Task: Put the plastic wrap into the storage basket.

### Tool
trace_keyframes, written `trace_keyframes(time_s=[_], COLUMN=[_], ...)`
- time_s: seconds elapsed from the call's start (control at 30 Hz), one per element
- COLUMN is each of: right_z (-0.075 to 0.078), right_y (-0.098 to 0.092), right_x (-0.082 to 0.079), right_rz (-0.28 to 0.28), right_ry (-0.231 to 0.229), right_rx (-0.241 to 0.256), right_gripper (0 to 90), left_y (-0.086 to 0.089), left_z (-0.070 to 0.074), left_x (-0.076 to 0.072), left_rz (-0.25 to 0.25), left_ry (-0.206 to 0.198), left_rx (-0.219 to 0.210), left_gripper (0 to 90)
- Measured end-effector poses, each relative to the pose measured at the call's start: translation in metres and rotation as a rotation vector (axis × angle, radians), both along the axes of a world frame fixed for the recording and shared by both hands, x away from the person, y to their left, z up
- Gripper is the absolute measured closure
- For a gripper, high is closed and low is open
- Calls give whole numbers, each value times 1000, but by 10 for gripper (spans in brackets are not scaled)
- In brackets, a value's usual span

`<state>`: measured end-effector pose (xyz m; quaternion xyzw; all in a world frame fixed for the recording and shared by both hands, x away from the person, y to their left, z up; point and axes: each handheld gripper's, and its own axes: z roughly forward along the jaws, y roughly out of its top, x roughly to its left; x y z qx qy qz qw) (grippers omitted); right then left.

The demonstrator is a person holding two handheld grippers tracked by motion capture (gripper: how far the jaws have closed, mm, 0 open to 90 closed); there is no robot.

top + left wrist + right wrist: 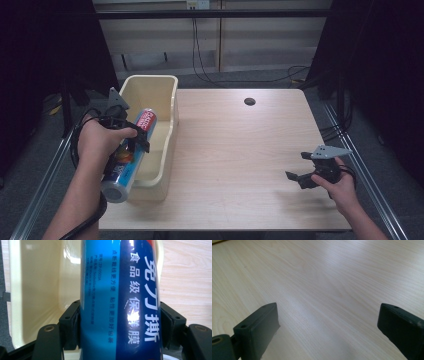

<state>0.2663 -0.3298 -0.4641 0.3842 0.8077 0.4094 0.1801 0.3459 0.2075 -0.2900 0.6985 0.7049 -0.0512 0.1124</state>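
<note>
1. Jaws of the left gripper (131, 141) are clamped on a roll of cling film (131, 152), one black padded jaw on each flank of the tube, as the left gripper view shows up close.
2. Jaws of the right gripper (298, 169) stand wide apart with nothing between them, low over bare tabletop near the front right corner.
3. Pale wood-grain laminate covers the table (240, 150); it is smooth, lightly glossy, and has a small dark round hole (249, 101) near its far edge.
4. A cream plastic bin (168, 130) sits at the table's left edge, rectangular with rounded corners and a rolled rim, its inner walls shiny.
5. The cling film roll is held over the bin's near left side, tilted, its red-and-white end pointing away and its silvery end jutting past the bin's front rim toward the person.
6. Its wrapper (120, 302) is glossy blue (two shades, with white Chinese lettering) and catches glare.
7. Beyond the table lie grey floor, loose black cables (210, 75) and a light panelled wall, with dark curtains on both sides.
</note>
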Motion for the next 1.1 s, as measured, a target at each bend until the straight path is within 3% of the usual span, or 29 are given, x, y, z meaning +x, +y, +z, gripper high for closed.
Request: trace_keyframes(time_s=[0.57,0.63,0.67,0.7,0.77,0.87,1.1], right_z=[0,0,0,0,0,-1,-1], right_y=[1,0,0,0,-1,-1,-1], right_x=[0,0,0,0,0,0,0], right_rz=[-3,-1,-2,4,-1,1,-3], right_ry=[-6,-6,-7,-2,-3,-5,-6], right_rx=[-7,-5,-6,-2,-3,-6,-4], right_gripper=[34,34,34,34,34,34,34], left_y=[-4,-4,-6,-5,-7,-7,-10], left_z=[-22,-23,-26,-25,-28,-30,-37], left_x=[9,10,10,12,12,14,15], left_rz=[24,18,31,30,32,23,45], left_ry=[22,39,27,46,36,55,46], left_rx=[12,4,14,2,14,9,14], left_gripper=[323,322,322,322,322,322,322])
